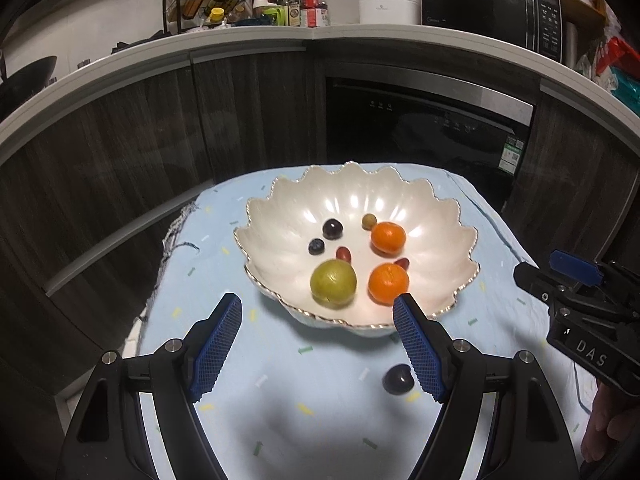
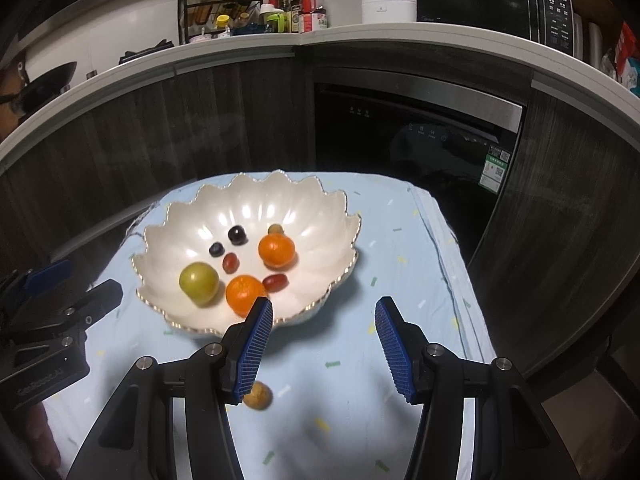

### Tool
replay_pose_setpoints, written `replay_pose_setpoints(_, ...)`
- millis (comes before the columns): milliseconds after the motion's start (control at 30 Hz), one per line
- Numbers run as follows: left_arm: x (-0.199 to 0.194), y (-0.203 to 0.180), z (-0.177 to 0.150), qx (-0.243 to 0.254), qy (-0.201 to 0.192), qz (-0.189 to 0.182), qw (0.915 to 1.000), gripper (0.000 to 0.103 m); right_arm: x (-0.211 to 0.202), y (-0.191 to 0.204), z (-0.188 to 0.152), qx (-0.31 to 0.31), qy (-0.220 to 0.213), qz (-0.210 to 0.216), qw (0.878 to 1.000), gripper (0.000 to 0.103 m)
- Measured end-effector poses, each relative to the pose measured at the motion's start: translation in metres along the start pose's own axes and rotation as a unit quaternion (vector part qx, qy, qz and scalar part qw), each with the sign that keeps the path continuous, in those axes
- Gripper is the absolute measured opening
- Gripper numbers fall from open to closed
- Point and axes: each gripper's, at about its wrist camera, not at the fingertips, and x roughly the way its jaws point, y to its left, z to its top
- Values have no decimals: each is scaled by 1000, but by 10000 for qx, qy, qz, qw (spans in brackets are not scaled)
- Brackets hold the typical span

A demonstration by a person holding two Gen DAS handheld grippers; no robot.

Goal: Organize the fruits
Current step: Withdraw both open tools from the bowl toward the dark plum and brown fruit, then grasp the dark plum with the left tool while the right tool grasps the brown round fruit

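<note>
Fruits lie in the scalloped bowl (image 1: 280, 208) on the table (image 1: 328, 412); before the bowl, a dark grape (image 1: 398, 378) and a tan fruit (image 2: 258, 396) are half hidden by pads. Left tongs (image 1: 318, 346) and right tongs (image 2: 324, 346) gape, empty.

Scalloped white bowl (image 1: 440, 216), gilt rim, upright on blue cloth. Contents: green plum (image 1: 333, 283), two oranges (image 1: 388, 283) (image 1: 388, 237), dark grapes, blueberry (image 1: 316, 246). Loose on cloth: dark grape (image 1: 398, 378); tan round fruit (image 2: 259, 396).

A blue-clothed table (image 1: 280, 380) bears a scalloped bowl (image 1: 440, 240) and a dark grape (image 1: 398, 379).
</note>
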Motion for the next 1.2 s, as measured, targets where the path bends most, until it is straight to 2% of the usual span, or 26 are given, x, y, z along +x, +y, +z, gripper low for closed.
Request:
replay_pose_setpoints(633, 12, -18, -32, 348, 143, -206, 9991, 78, 9, 7, -35, -281, 87, 249, 9993, 55)
replay_pose_setpoints(1200, 25, -32, -53, 654, 299, -470, 9963, 78, 20, 9, -53, -422, 232, 587, 9971, 55)
